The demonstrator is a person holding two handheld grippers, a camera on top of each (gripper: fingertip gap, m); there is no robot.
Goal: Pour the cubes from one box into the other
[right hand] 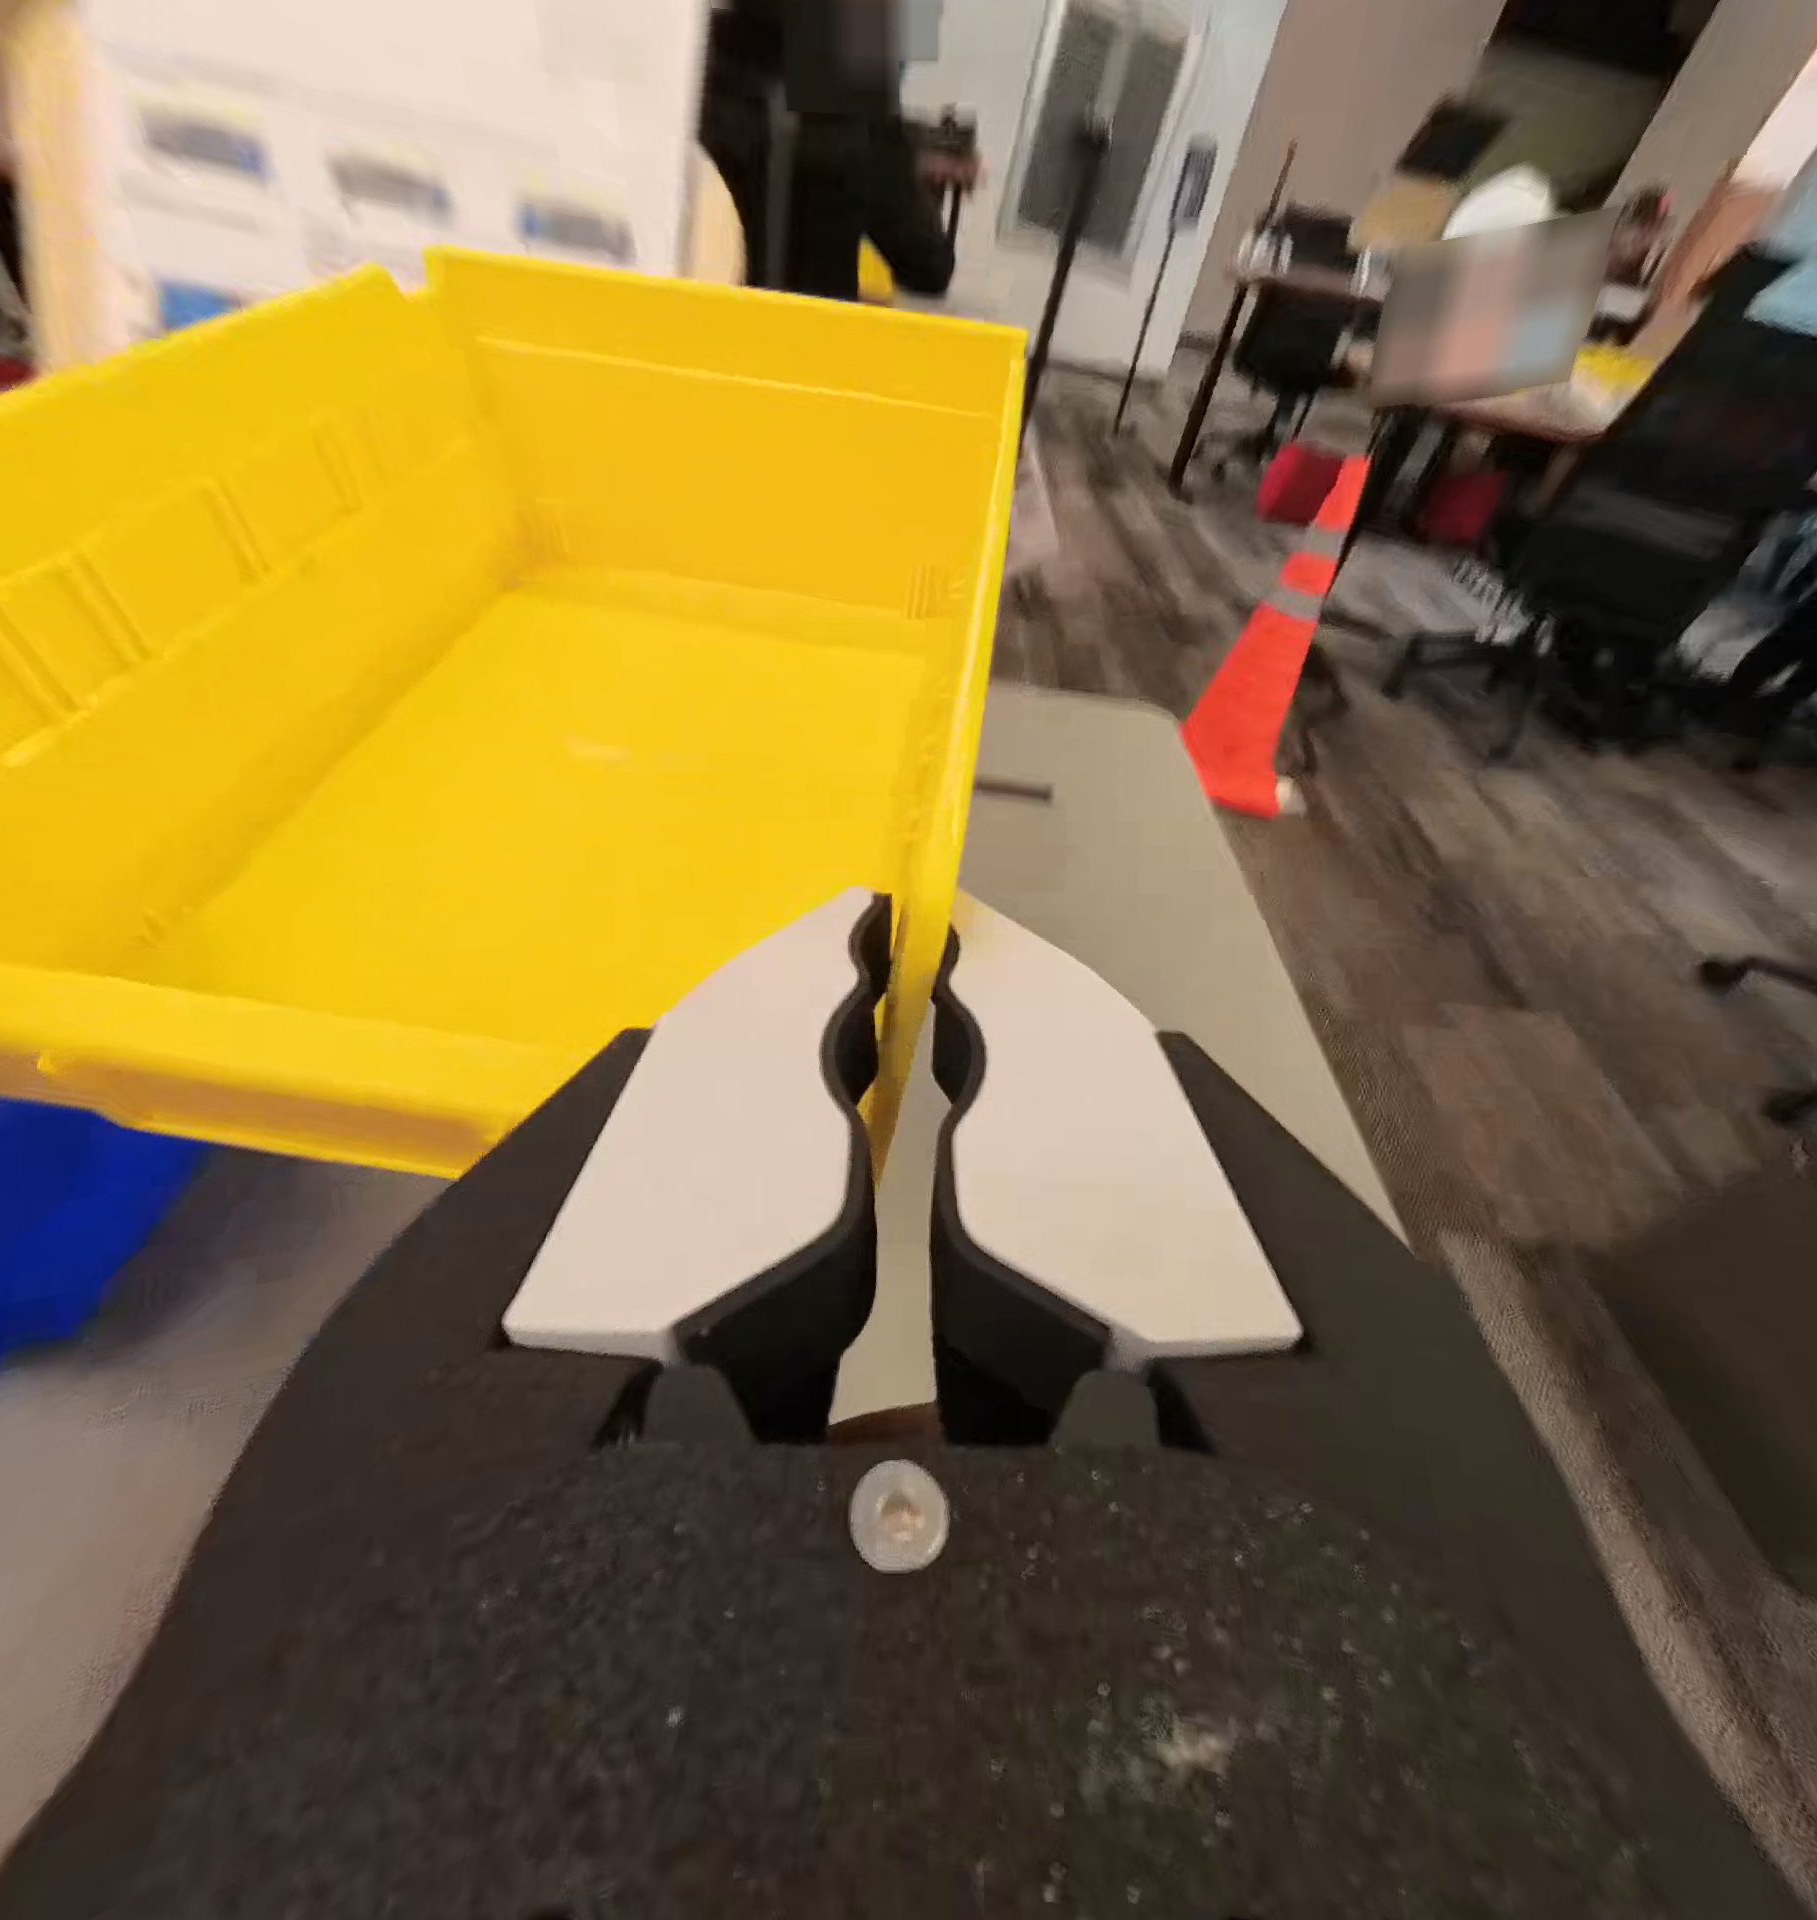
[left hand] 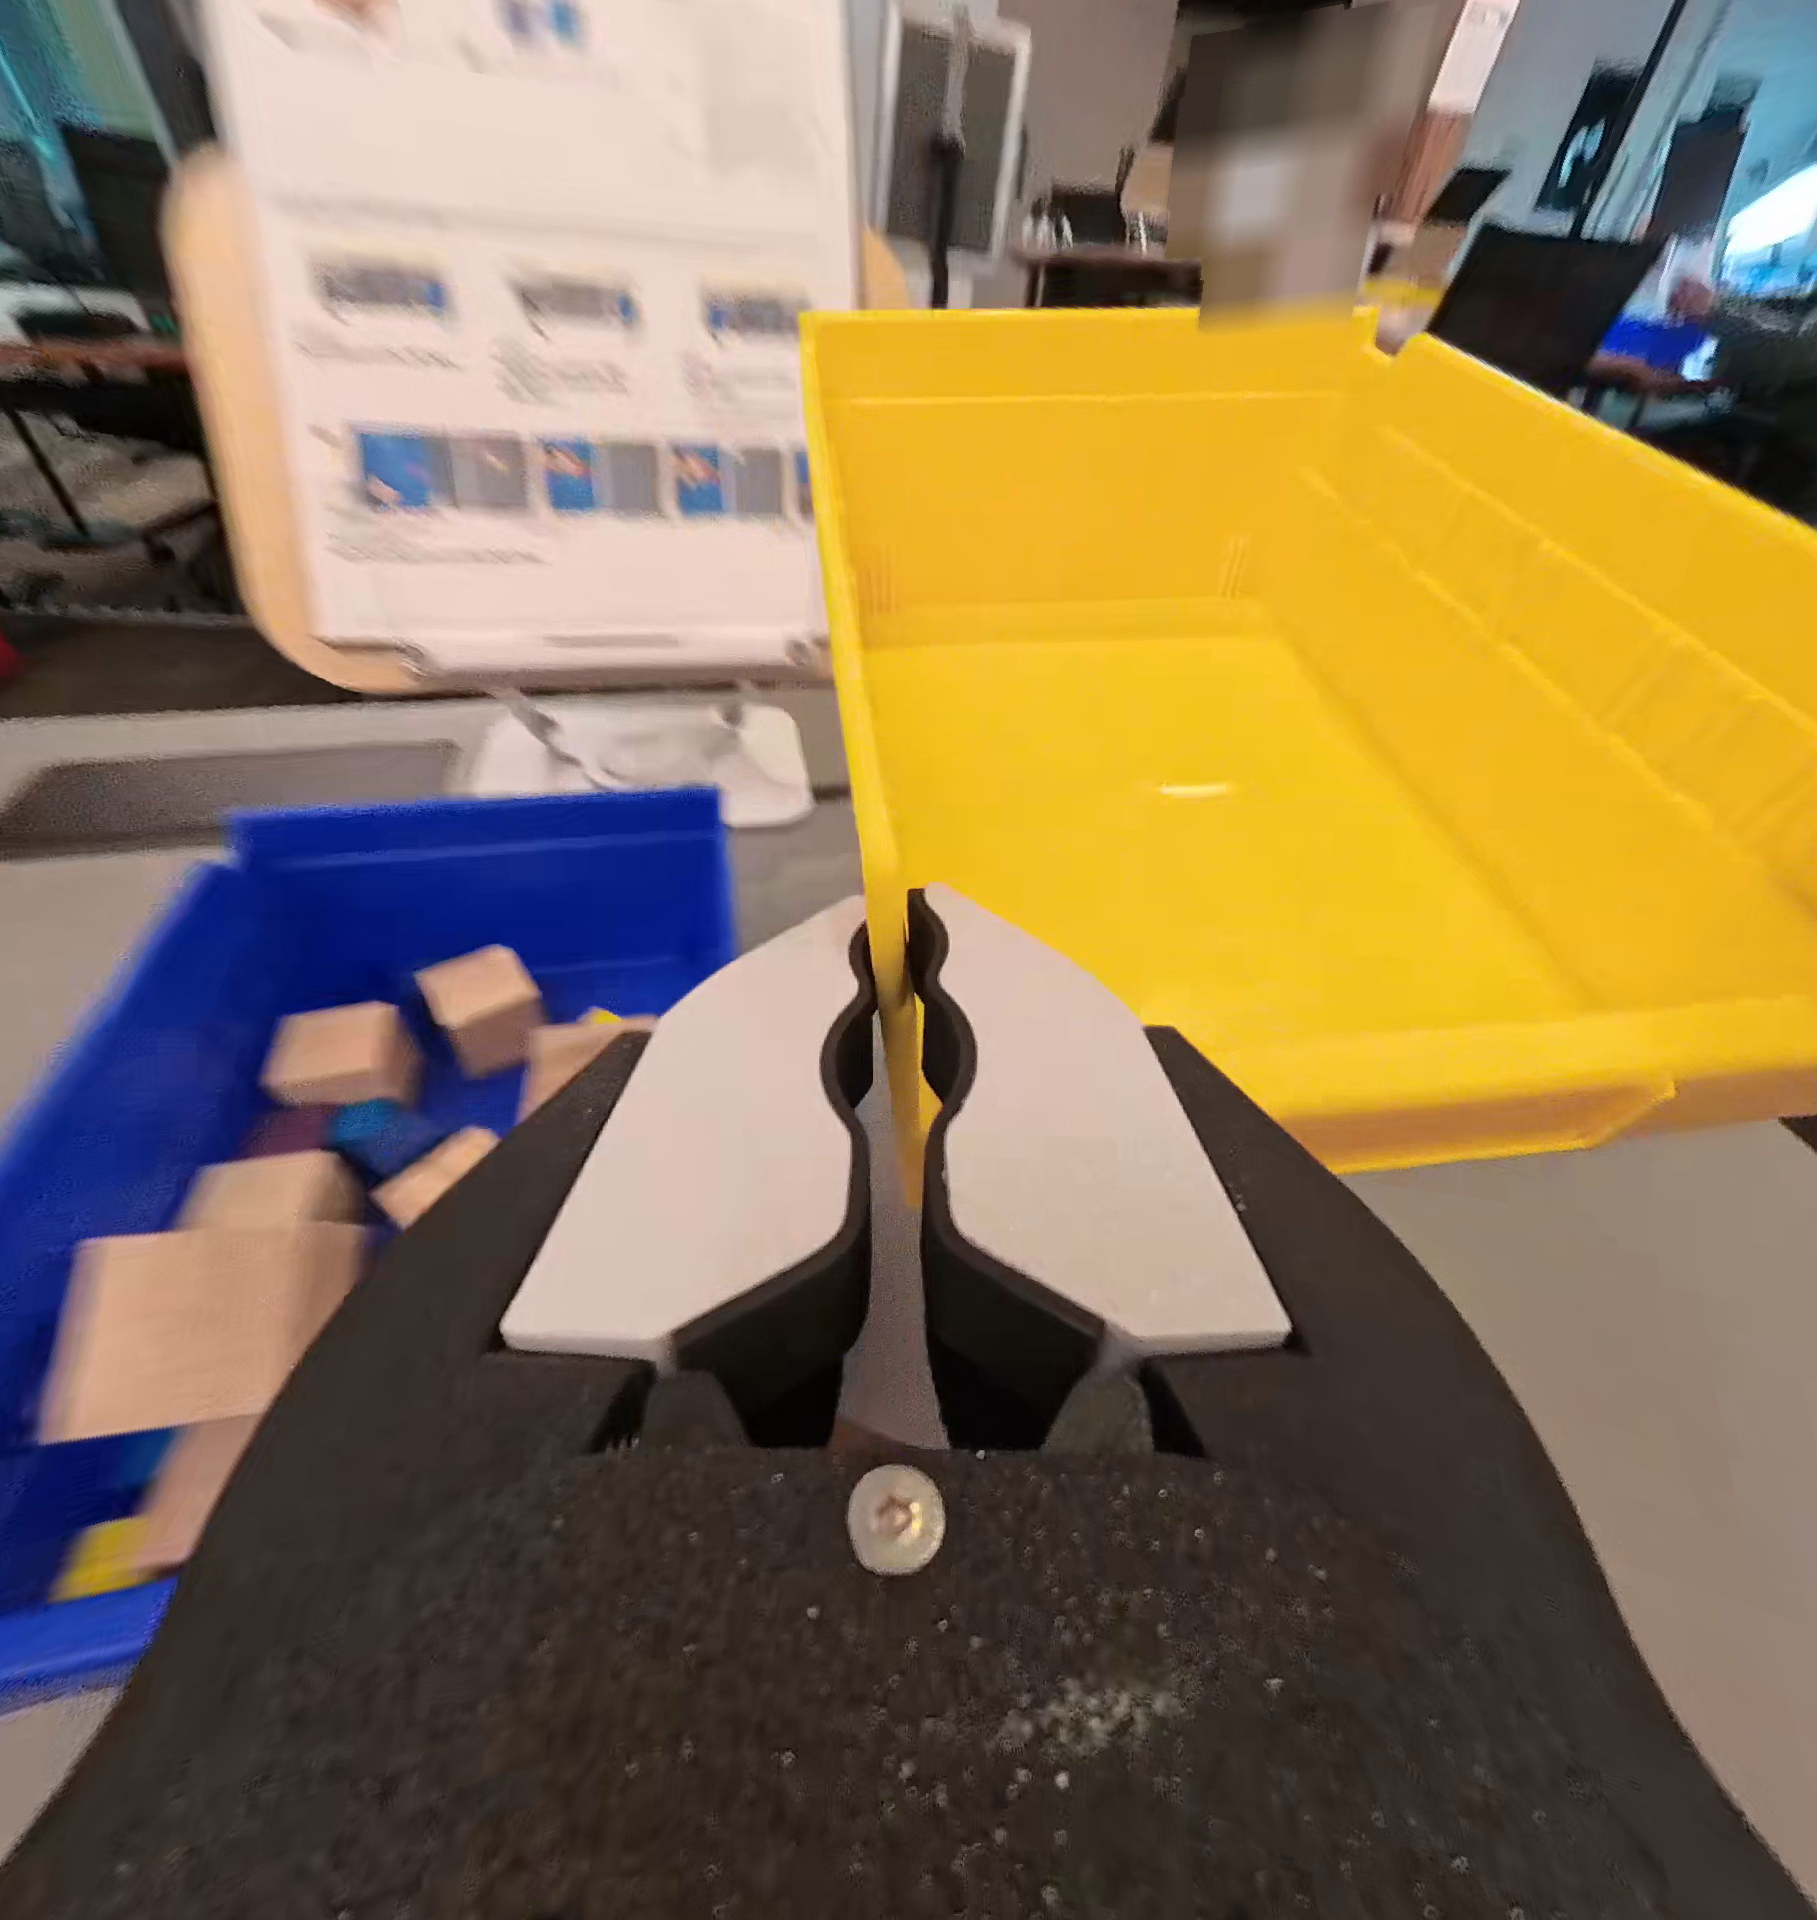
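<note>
A yellow box (left hand: 1247, 831) is held in the air, with nothing inside it. My left gripper (left hand: 891, 925) is shut on its left side wall. My right gripper (right hand: 914, 925) is shut on its right side wall, and the yellow box (right hand: 530, 779) fills the left of the right wrist view. A blue box (left hand: 488, 894) stands on the grey table (left hand: 1558, 1351) below and to the left. It holds several wooden cubes (left hand: 343, 1055), with a blue cube (left hand: 384, 1132) and a yellow one (left hand: 104, 1558) among them. A corner of the blue box (right hand: 42, 1226) shows under the yellow one.
A white poster board (left hand: 530, 343) on a stand rises behind the blue box. An orange traffic cone (right hand: 1268, 665) stands on the floor past the table's right edge. Office chairs and desks (right hand: 1610, 582) lie farther back. A person in dark clothes (right hand: 831, 156) stands behind.
</note>
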